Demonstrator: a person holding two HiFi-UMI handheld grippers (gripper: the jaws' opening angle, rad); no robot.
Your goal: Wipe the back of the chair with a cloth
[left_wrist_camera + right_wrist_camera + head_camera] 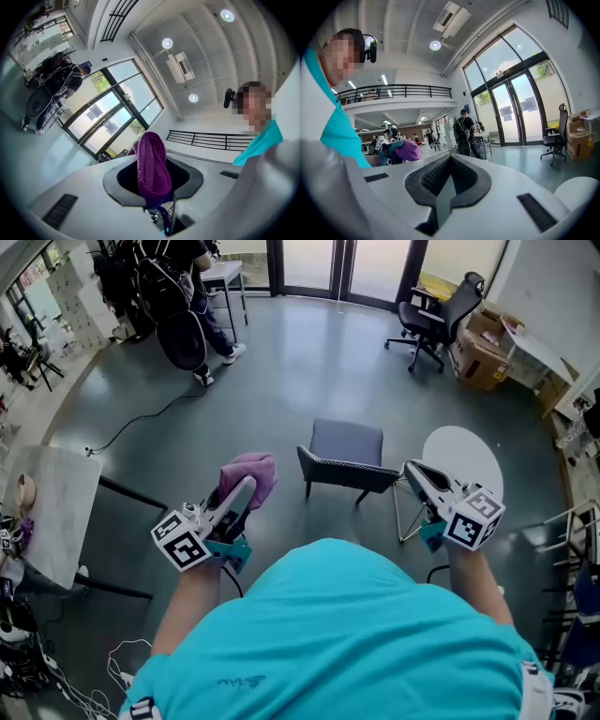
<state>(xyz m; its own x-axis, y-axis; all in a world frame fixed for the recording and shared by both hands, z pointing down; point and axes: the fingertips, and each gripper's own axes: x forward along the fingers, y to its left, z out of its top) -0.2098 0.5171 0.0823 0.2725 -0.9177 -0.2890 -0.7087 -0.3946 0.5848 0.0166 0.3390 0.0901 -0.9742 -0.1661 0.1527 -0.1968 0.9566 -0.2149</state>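
A low grey-blue chair [345, 457] on black legs stands on the floor ahead of me, its back facing me. My left gripper [246, 486] is raised to the chair's left, shut on a purple cloth [249, 474] that bunches above the jaw tips. In the left gripper view the cloth [152, 168] is pinched between the closed jaws. My right gripper [412, 470] is held up just right of the chair, shut with nothing in it; in the right gripper view its jaws meet, and the cloth [405, 151] shows at the left.
A round white table [463, 458] stands right of the chair. A marble-topped table [47, 505] is at the left. Farther off are a black office chair [436, 319], cardboard boxes [483, 357], a person [183, 296] by a small table, and a cable on the floor.
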